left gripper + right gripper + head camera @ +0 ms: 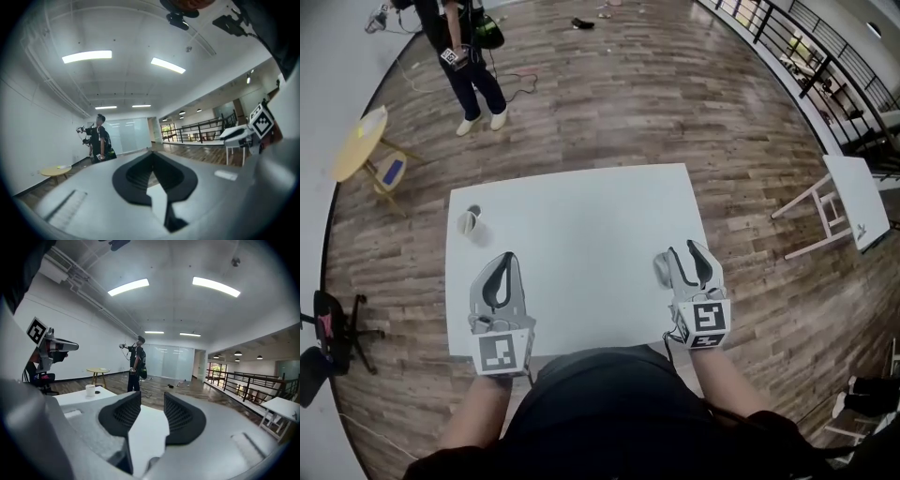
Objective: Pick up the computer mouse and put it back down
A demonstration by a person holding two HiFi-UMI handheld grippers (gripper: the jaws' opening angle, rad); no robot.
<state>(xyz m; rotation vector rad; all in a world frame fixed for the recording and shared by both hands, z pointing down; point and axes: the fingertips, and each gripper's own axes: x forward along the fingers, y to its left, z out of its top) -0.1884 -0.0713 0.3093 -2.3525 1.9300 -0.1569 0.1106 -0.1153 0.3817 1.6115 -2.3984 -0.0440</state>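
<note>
On the table (581, 216), just left of our right gripper (686, 251), the grey mouse (661, 269) seems to be lying free; we are holding those jaws half spread, pinching nothing. Our left gripper (507, 259) is hovering aside, tips pressed together. A cup (471, 223) is standing well apart, blocking nothing.

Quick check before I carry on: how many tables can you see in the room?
3. The white work table directly ahead, a round yellow table at far left, and a white table at the right edge. Others may be hidden or too small to tell.
</note>
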